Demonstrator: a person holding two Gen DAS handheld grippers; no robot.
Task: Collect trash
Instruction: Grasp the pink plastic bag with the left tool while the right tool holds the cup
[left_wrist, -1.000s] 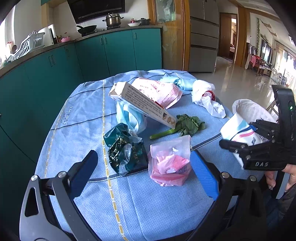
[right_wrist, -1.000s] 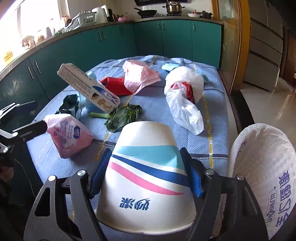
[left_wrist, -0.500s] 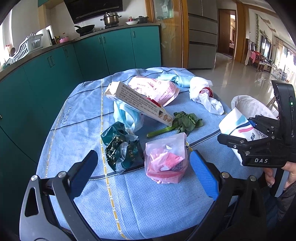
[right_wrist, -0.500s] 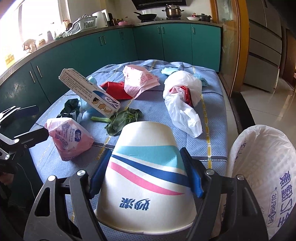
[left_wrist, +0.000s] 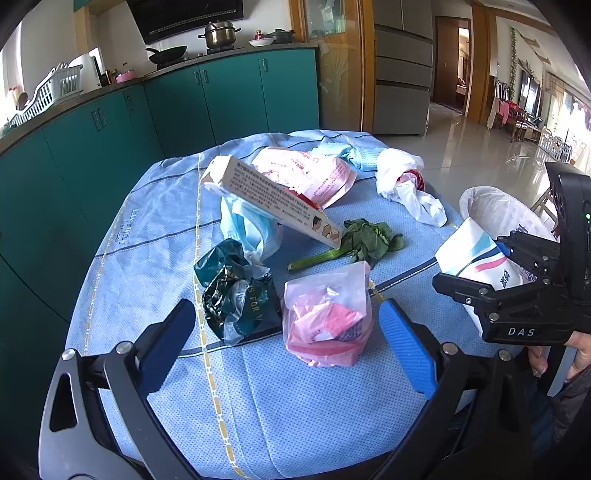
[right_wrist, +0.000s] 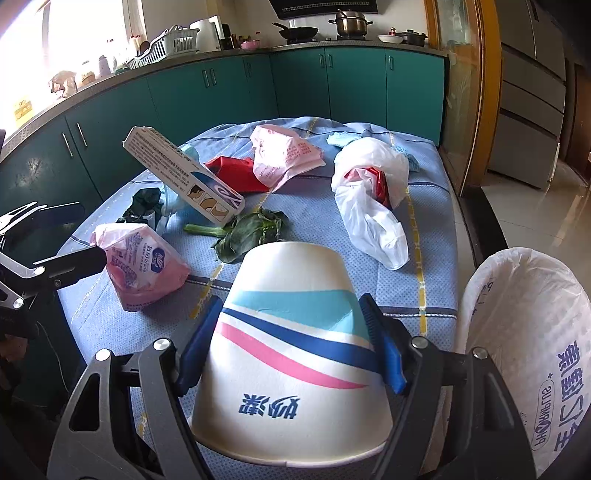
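My right gripper (right_wrist: 295, 325) is shut on an upturned white paper bowl (right_wrist: 291, 347) with blue and pink stripes, held just left of the white bag-lined bin (right_wrist: 524, 332). From the left wrist view the bowl (left_wrist: 476, 254) and right gripper (left_wrist: 517, 295) hang by the table's right edge. My left gripper (left_wrist: 286, 314) stands open over the blue tablecloth (left_wrist: 147, 240), its jaws wide on either side of a pink tissue pack (left_wrist: 328, 314) without touching it. A dark green foil wrapper (left_wrist: 236, 291) lies just left of that pack.
More trash lies farther back: a long carton (left_wrist: 273, 199) propped on a blue mask (left_wrist: 247, 225), a wilted green leaf (left_wrist: 365, 240), a pink bag (left_wrist: 306, 173), a red packet (right_wrist: 232, 173), a white plastic bag (left_wrist: 406, 188). Teal cabinets (left_wrist: 110, 147) curve behind the table.
Both views have shifted only slightly. The bowl stays gripped in the right gripper and the left gripper's jaws stay wide; no trash has moved.
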